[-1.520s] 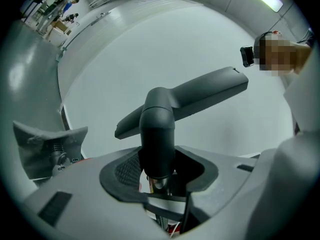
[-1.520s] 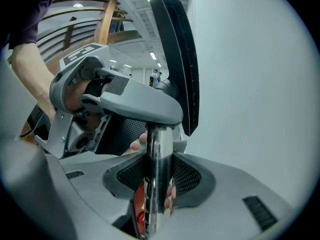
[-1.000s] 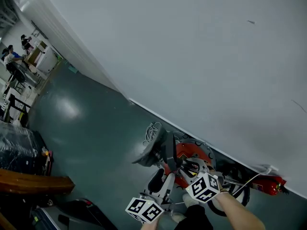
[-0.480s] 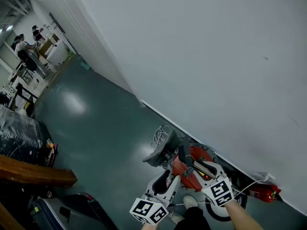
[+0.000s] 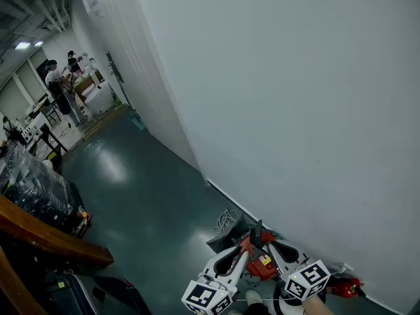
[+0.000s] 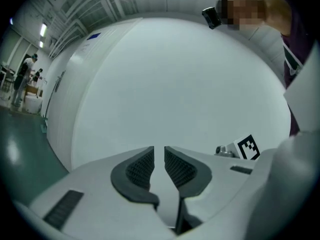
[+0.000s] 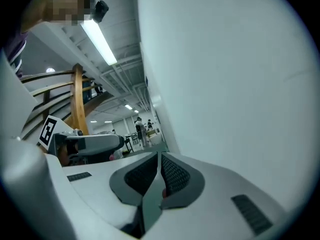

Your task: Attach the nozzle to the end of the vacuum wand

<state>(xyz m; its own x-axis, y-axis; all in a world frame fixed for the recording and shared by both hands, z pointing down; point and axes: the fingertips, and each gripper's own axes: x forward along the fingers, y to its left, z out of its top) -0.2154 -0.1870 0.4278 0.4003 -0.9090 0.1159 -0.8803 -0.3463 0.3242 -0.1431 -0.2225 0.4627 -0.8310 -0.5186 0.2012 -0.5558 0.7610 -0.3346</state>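
Seeing the left gripper fingers just closed to a narrow empty gap and the right gripper fingers nearly together on nothing, with the red vacuum on the floor at its wall edge, I fear reaching down like this would shove its parts, not grip them.

An industrial workshop hall: a long white wall borders a glossy grey-green floor, with people gathered at the wall's far end, plastic-wrapped goods and timber beams opposite it, and a strip light on the bare ceiling.
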